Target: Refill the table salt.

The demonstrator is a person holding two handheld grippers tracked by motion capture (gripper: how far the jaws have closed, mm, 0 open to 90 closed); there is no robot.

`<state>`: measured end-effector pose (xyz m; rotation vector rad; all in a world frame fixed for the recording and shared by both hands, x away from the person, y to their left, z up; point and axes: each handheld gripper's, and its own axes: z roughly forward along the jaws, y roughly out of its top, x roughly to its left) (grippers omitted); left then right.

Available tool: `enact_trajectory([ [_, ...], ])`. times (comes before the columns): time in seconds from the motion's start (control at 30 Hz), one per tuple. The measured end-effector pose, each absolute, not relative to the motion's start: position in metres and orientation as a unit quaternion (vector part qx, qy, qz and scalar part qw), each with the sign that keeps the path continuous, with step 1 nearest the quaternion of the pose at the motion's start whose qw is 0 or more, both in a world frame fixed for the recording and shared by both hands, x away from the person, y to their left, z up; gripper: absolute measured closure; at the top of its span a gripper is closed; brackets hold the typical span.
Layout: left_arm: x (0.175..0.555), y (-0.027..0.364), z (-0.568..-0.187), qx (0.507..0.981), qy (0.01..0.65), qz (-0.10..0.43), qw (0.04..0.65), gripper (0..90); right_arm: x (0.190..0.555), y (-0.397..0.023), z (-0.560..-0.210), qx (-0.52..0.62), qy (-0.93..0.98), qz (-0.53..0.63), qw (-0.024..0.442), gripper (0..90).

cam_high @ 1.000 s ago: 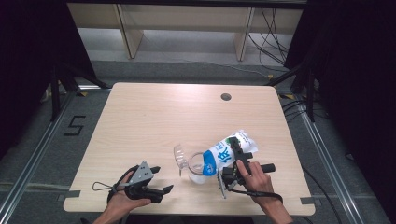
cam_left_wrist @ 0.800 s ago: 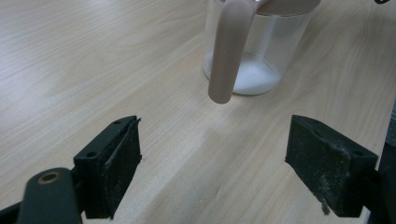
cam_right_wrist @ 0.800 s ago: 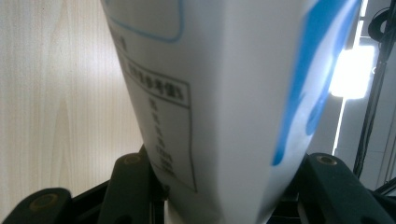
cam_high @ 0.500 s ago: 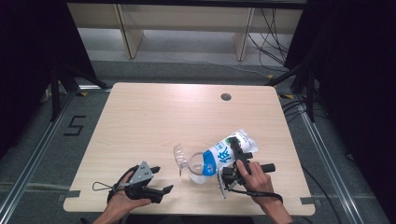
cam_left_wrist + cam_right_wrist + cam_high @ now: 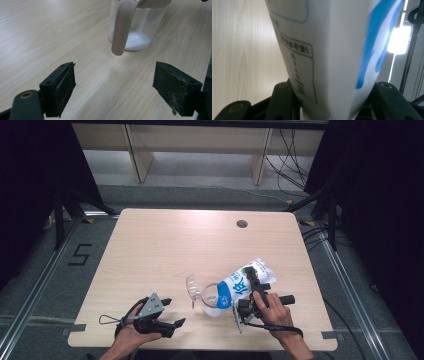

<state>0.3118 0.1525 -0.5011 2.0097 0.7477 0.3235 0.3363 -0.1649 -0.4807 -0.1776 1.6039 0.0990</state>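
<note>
A large black numeral "5" (image 5: 80, 255) was marked on the grey floor, just left of the table. The white and blue pouch (image 5: 243, 281) carried white characters on a blue band (image 5: 239, 286), too small to read from the high view. In the right gripper view, the pouch (image 5: 329, 50) showed a black-outlined panel of printed text (image 5: 298, 72) running down its white face, with a line of small characters above it, all blurred and unreadable. No other lettering could be read.

Wood table (image 5: 165, 250) — round hole (image 5: 242, 224) near far edge; shelving (image 5: 200, 145) behind.
</note>
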Motion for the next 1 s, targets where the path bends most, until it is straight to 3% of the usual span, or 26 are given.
enact_trajectory([
  [1.0, 0.3121, 0.1522, -0.5013, 0.819, 0.302, 0.129, 0.47, 17.3, 0.3367, -0.1658, -0.4789, -0.084, 0.716, 0.035, 0.692, 55.8],
])
